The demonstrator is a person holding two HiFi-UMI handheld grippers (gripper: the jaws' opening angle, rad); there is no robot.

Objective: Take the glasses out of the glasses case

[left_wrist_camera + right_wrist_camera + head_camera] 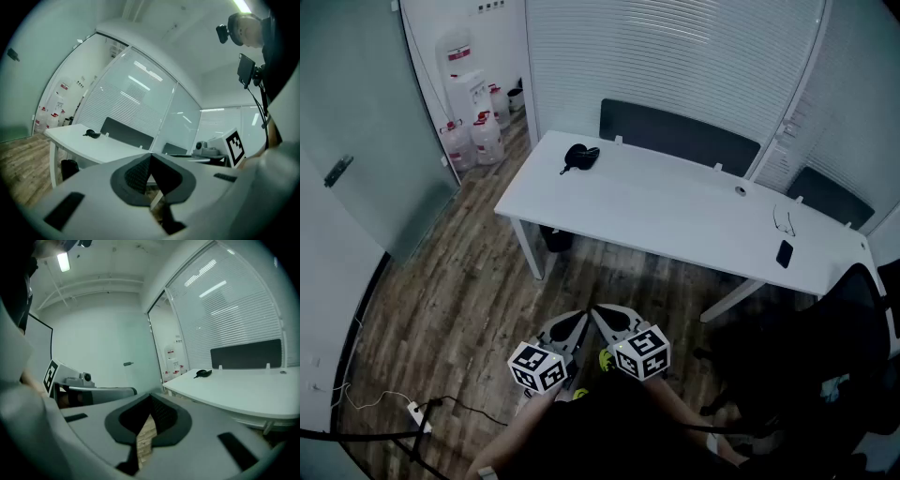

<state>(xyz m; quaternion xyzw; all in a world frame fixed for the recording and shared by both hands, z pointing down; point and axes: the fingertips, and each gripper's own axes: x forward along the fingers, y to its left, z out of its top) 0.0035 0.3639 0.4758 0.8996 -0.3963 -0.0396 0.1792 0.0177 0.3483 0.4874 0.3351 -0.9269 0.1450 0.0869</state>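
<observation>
Jaws on your left gripper [579, 319] and right gripper [598, 311] are meeting at the tips and gripping nothing, as you are holding both close to your body. Glasses [785, 222] are lying bare near the right end of the white surface [675, 211], with a small dark item [784, 253] just beside them. A black object [581, 157] is sitting near the far left corner. Open wood floor [459, 281] is lying between you and the front edge, and a dark chair [806, 347] is crowding your right.

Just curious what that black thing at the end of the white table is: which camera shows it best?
The head view: it looks down on the black object, whole against the white table. Both gripper views show it only as a small, low dark shape far off.
</observation>
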